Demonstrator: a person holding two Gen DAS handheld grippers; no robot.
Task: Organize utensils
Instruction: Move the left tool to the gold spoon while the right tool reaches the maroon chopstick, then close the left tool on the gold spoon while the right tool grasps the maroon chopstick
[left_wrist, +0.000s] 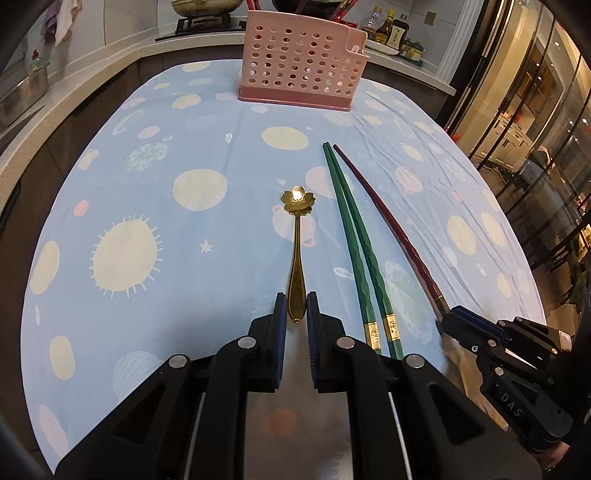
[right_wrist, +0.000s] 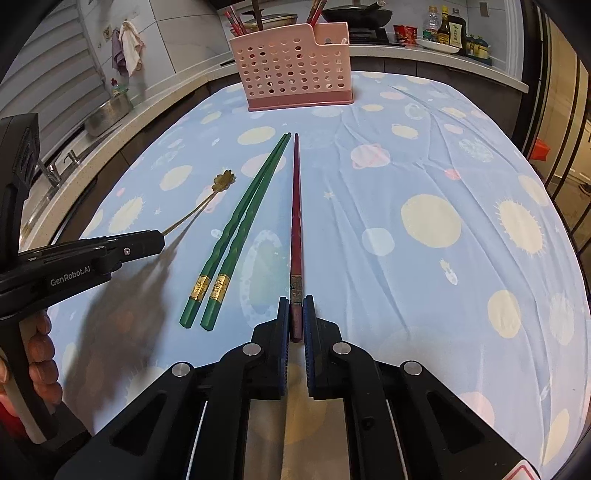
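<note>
- Left gripper (left_wrist: 296, 308): low centre of the left wrist view, its blue pads closed on the spoon's handle end. In the right wrist view it comes in from the left edge, with a hand (right_wrist: 40, 363) on its grip.
- Spoon (left_wrist: 297, 254): gold with a flower-shaped bowl, lying on the blue planet-print cloth (left_wrist: 184, 155) over the counter, bowel end pointing up the frame.
- Green chopsticks (left_wrist: 356, 251): a pair lying side by side, just right of the spoon, untouched.
- Red chopstick (right_wrist: 296, 210): just right of the green pair, running up the frame's middle in the right wrist view.
- Right gripper (right_wrist: 296, 314): clamped on the red chopstick's thick end.
- Pink holder (left_wrist: 301, 64): perforated, upright at top centre, well apart from the utensils.
</note>
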